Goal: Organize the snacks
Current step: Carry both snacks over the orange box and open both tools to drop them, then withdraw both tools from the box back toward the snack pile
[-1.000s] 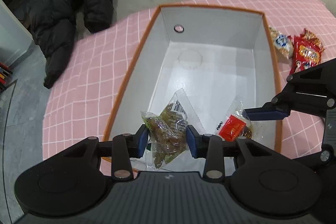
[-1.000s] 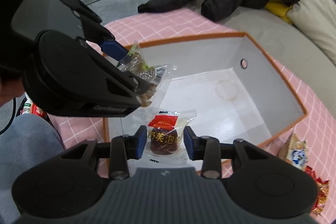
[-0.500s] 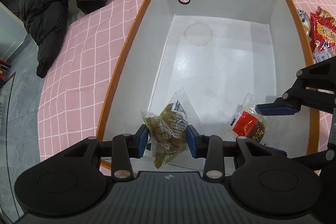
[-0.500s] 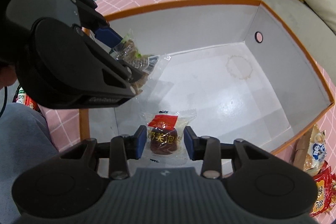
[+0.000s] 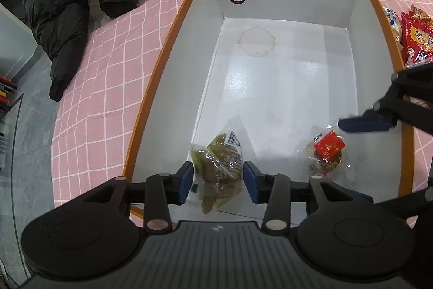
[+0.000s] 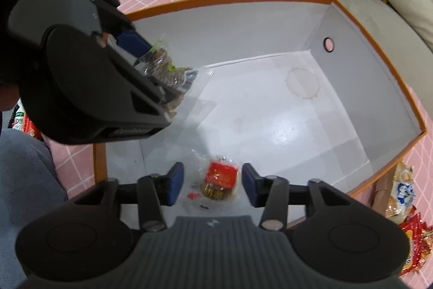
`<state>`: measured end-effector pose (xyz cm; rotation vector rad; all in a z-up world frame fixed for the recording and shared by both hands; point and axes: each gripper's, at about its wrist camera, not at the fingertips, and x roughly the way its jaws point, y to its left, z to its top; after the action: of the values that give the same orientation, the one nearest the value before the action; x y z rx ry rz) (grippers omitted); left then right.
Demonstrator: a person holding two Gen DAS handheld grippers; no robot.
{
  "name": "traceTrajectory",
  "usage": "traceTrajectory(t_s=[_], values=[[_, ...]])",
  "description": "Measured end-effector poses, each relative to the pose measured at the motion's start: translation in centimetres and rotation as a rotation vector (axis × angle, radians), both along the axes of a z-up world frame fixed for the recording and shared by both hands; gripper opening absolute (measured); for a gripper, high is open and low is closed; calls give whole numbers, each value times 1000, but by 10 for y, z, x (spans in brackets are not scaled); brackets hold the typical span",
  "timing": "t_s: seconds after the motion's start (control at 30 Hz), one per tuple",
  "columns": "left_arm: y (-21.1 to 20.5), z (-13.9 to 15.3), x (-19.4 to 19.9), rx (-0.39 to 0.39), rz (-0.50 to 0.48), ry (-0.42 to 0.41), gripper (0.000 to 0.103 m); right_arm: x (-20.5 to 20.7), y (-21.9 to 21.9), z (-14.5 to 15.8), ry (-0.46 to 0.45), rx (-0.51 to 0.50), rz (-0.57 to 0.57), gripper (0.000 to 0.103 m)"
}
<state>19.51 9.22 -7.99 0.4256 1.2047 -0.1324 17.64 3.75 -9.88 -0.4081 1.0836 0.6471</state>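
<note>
Inside the orange-rimmed white box (image 5: 173,34), at its near end, both snack packets sit low over the floor. The left gripper (image 5: 217,182) has just been opening: its jaws stand roughly half apart with the clear packet of brown-green snacks (image 5: 219,164) between them, a sliver of gap on each side, so the pads no longer seem to press; whether the packet rests on the box floor or is mid-drop I cannot tell. Its long axis runs away from the jaws toward the far wall, barcode end farthest. The right gripper (image 6: 212,184) has likewise just been opening; its jaws stand clear of the red-labelled packet (image 6: 219,180), which lies between them, clear wrapper crumpled, dark round sweet under a red label. Each packet lies directly ahead of its own hand, the green one toward the box's left wall, the red toward its right. Judgement: release in hand; next, both jaws lift straight out. More packets wait outside the box's right wall (image 5: 414,42) on the pink checked cloth (image 5: 108,72).
</note>
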Motion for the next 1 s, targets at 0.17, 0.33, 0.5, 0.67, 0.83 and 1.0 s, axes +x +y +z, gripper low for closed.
traceTrajectory(t_s=[0.17,0.33,0.5,0.67,0.83,1.0], values=[[2,13,-4,1,8,-43,58,0,-3,7,-13,1,-22,66],[3,35,-12,-7,13,-100,59,-4,-5,19,-42,3,-31,67],[4,57,-25,-7,49,-175,60,-14,-14,40,-104,24,-55,71],[1,83,-41,-35,94,-275,61,-31,-33,68,-170,95,-107,71],[-6,108,-65,-69,141,-371,61,-52,-53,92,-223,192,-179,71],[-16,123,-89,-119,169,-450,65,-77,-77,107,-312,244,-248,78]])
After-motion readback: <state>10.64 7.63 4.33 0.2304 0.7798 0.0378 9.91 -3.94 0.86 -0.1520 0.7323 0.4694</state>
